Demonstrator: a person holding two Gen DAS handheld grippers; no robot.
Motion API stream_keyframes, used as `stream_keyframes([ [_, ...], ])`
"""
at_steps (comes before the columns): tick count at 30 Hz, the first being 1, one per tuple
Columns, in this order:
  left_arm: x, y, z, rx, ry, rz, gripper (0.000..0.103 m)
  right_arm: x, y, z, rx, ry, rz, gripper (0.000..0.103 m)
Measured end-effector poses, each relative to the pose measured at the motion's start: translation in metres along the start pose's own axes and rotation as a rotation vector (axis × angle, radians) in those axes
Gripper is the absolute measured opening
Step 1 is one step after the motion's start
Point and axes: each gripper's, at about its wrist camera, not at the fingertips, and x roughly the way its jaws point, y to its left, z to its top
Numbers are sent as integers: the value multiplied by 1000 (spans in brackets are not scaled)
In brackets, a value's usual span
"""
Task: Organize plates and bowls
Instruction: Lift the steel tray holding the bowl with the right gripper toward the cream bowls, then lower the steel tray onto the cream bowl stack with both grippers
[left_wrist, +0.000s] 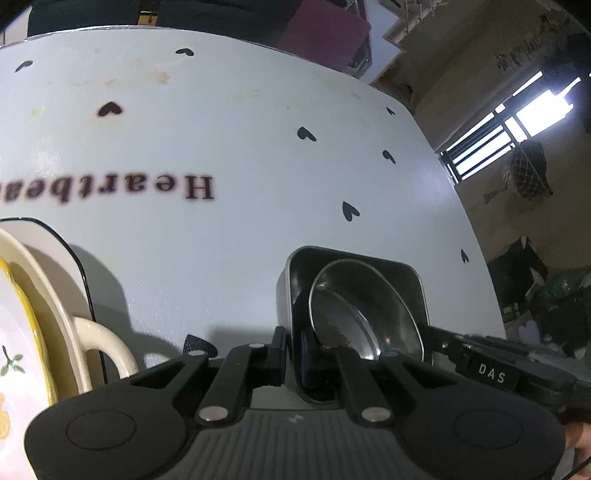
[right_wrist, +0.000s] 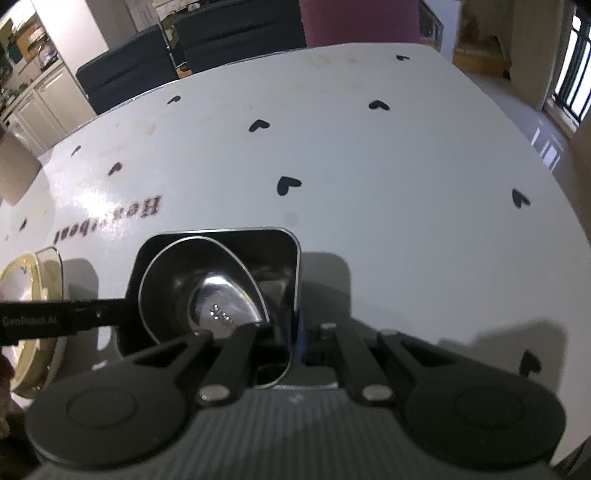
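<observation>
A square steel dish (left_wrist: 373, 264) holds a round steel bowl (left_wrist: 364, 314) that leans tilted inside it. My left gripper (left_wrist: 291, 347) is shut on the dish's left wall. My right gripper (left_wrist: 434, 330) reaches in from the right and grips the opposite wall. In the right wrist view the same square dish (right_wrist: 258, 236) with the round bowl (right_wrist: 207, 284) sits just ahead, and my right gripper (right_wrist: 295, 334) is shut on its right wall. My left gripper (right_wrist: 122, 310) comes in from the left at the dish's other side. I cannot tell whether the dish touches the white table (right_wrist: 369, 166).
A stack of crockery stands at the left: a cream dish with a loop handle (left_wrist: 99, 343), a yellow-rimmed floral plate (left_wrist: 14, 332) and a black-rimmed plate (left_wrist: 79, 273). Dark chairs (right_wrist: 129, 70) and a maroon chair (right_wrist: 354, 22) line the table's far edge. The table's right edge (left_wrist: 476, 236) curves close by.
</observation>
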Motion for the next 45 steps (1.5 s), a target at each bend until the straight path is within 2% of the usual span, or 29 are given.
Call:
stream_keyframes([
  [8, 0, -1, 2, 2, -3, -16, 6, -3, 0, -4, 13, 32, 6, 6],
  [19, 6, -6, 3, 30, -11, 12, 4, -1, 1, -7, 32, 25, -2, 6],
  [25, 3, -6, 3, 25, -24, 9, 4, -2, 11, -10, -12, 27, -51, 6],
  [36, -38, -5, 7, 14, -134, -79, 4, -41, 6, -10, 71, -114, 27, 6],
  [45, -85, 8, 9, 10, -232, -110, 3, -64, 25, -9, 66, -194, 101, 6],
])
